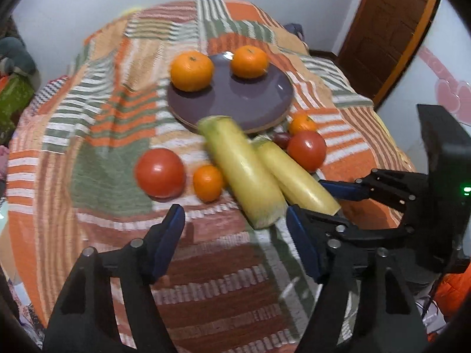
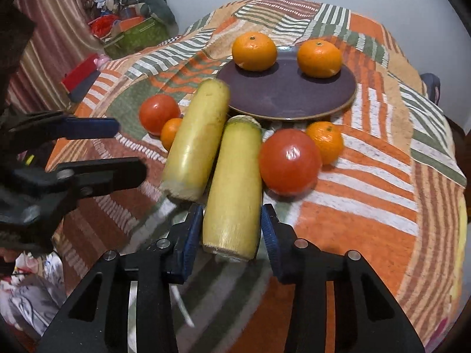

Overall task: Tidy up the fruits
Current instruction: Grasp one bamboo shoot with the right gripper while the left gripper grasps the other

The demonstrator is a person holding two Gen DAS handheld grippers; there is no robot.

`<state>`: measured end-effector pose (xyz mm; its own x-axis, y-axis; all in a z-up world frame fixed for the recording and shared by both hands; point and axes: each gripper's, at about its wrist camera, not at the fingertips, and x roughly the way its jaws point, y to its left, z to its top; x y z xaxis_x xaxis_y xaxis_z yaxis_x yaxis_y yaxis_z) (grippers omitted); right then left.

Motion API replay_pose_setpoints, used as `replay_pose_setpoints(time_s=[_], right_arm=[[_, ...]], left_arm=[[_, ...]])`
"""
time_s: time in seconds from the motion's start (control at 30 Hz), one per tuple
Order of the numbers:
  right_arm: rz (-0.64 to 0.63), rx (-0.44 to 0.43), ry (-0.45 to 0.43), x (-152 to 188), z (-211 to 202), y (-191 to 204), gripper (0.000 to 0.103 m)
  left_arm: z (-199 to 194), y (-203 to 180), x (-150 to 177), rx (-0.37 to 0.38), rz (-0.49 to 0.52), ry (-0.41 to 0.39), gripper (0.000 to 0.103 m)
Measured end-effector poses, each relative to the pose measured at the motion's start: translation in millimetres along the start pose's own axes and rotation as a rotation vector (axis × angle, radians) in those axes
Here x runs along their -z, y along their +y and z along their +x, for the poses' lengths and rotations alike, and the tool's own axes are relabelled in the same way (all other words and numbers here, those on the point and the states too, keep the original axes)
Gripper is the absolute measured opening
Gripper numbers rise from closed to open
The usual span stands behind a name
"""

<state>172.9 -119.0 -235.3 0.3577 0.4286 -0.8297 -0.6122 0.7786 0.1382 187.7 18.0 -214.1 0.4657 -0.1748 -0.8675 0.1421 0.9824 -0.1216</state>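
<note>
A purple plate (image 1: pixel 253 103) (image 2: pixel 282 94) holds two oranges (image 1: pixel 192 70) (image 1: pixel 249 61) at its far side. Two yellow corn cobs lie side by side in front of it. My right gripper (image 2: pixel 232 232) is open with its fingers around the near end of the right cob (image 2: pixel 235 185) (image 1: pixel 297 176). My left gripper (image 1: pixel 235 235) is open and empty, just in front of the left cob (image 1: pixel 241 170) (image 2: pixel 197 141). Two tomatoes (image 1: pixel 160 172) (image 2: pixel 290 161) and two small oranges (image 1: pixel 207 182) (image 2: pixel 325 141) lie beside the cobs.
A striped orange and green cloth (image 1: pixel 103 153) covers the table. A dark grape (image 1: pixel 281 138) sits between the right cob and tomato. A wooden door (image 1: pixel 385 29) stands at the right; a cluttered green box (image 2: pixel 132 38) stands beyond the table's left edge.
</note>
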Motion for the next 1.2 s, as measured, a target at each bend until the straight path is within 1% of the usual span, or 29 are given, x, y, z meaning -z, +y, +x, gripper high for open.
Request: replay_pose_setpoints(time_s=[0.03, 0.13, 0.23, 0.33, 0.57, 0.63, 0.7, 0.77, 0.8, 0.83, 1.0, 1.13, 1.2], right_arm=[[0.004, -0.002, -0.001, 2.4, -3.5, -2.9, 0.036], [0.016, -0.01, -0.001, 10.5, -13.3, -12.3, 0.035], [0.012, 0.004, -0.002, 16.7, -20.5, -14.6, 0.035], [0.002, 0.016, 0.002, 18.9, -23.5, -14.2, 0.035], [0.019, 0.006, 0.01, 16.1, -19.8, -16.9, 0.036], [0.022, 0.013, 0.008, 16.4, -18.8, -16.6, 0.036], [0.029, 0.008, 0.01, 16.8, -17.3, -17.0, 0.036], [0.034, 0.007, 0.01, 17.3, -16.3, -16.1, 0.036], [0.035, 0.009, 0.009, 17.3, -15.7, -15.8, 0.036], [0.037, 0.01, 0.009, 17.1, -15.6, -15.5, 0.036], [0.05, 0.015, 0.006, 15.1, -13.8, -15.5, 0.036], [0.05, 0.02, 0.003, 14.0, -12.7, -15.1, 0.036], [0.056, 0.02, 0.002, 13.6, -12.0, -15.1, 0.036]], left_arm=[[5.1, -3.2, -0.5, 0.009, 0.009, 0.013, 0.063], [17.6, -7.4, -2.4, 0.024, 0.004, 0.042, 0.062], [27.1, -9.8, -5.4, 0.049, -0.012, 0.061, 0.062], [33.7, -14.0, -9.7, 0.027, -0.017, 0.061, 0.062], [49.5, -17.0, -22.6, 0.005, -0.057, 0.076, 0.062], [50.1, -15.3, -24.4, -0.003, -0.067, 0.064, 0.062], [50.4, -11.9, -24.5, 0.011, -0.08, 0.061, 0.059], [51.5, -7.4, -23.6, 0.067, -0.105, 0.067, 0.047], [51.9, -5.9, -23.5, 0.087, -0.114, 0.069, 0.047], [51.0, -5.0, -22.7, 0.091, -0.118, 0.065, 0.046], [42.6, -6.7, -15.8, 0.07, -0.088, 0.056, 0.042], [32.3, -9.2, -5.7, 0.048, -0.024, 0.064, 0.037], [27.2, -8.6, 0.2, 0.044, 0.007, 0.077, 0.037]])
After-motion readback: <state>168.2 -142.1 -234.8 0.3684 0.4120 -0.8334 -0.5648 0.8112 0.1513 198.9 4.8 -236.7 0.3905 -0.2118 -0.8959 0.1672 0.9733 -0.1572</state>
